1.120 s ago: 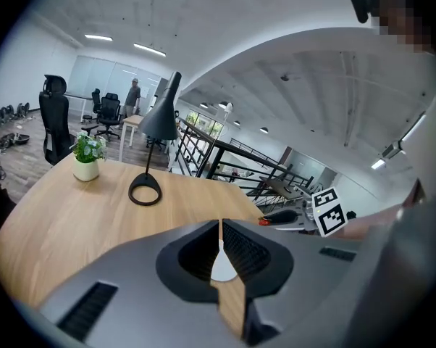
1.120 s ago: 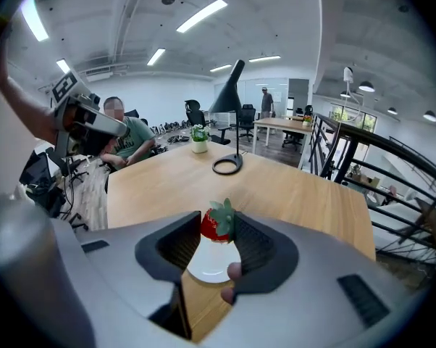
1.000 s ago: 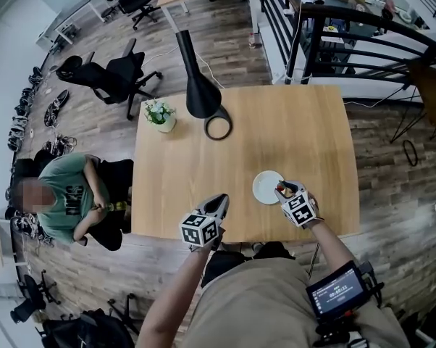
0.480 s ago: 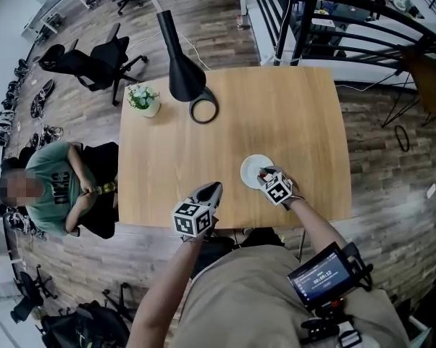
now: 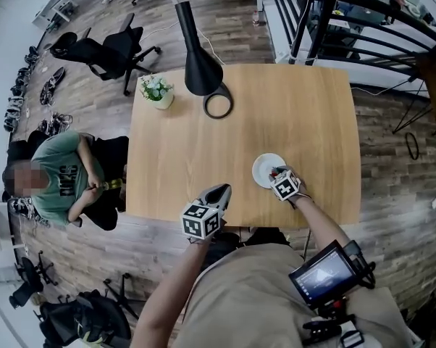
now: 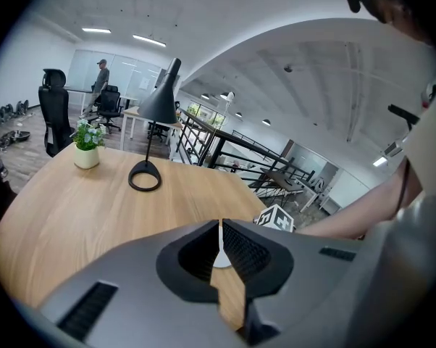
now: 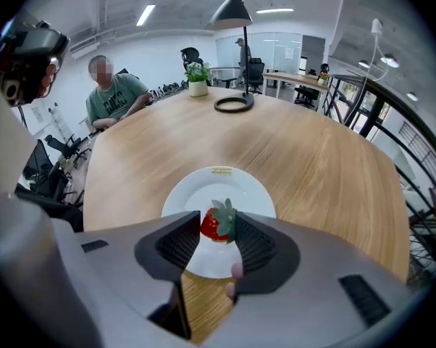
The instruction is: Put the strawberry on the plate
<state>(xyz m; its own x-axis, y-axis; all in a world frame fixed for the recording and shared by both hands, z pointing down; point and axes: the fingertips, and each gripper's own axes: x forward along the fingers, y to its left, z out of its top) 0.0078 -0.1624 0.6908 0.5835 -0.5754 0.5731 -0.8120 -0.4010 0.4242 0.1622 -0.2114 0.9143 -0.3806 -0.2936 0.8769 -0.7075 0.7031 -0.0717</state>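
Note:
A red strawberry [image 7: 218, 223] with green leaves sits between the jaws of my right gripper [image 7: 218, 227], which is shut on it just above the white plate [image 7: 218, 187]. In the head view that right gripper [image 5: 279, 175] hangs over the near edge of the plate [image 5: 264, 168], close to the table's front right. My left gripper [image 5: 221, 192] is at the table's front edge, well left of the plate. Its jaws [image 6: 219, 239] are shut with nothing between them, and the plate shows only as a sliver past them.
A black desk lamp [image 5: 200, 69] with a ring base [image 5: 218, 106] and a small potted plant [image 5: 157, 91] stand at the table's far left. A seated person [image 5: 59, 181] is to the table's left. Black railings [image 5: 348, 20] run behind the table.
My right gripper has come down with the strawberry over the plate's near edge. The left gripper has kept its place at the front edge.

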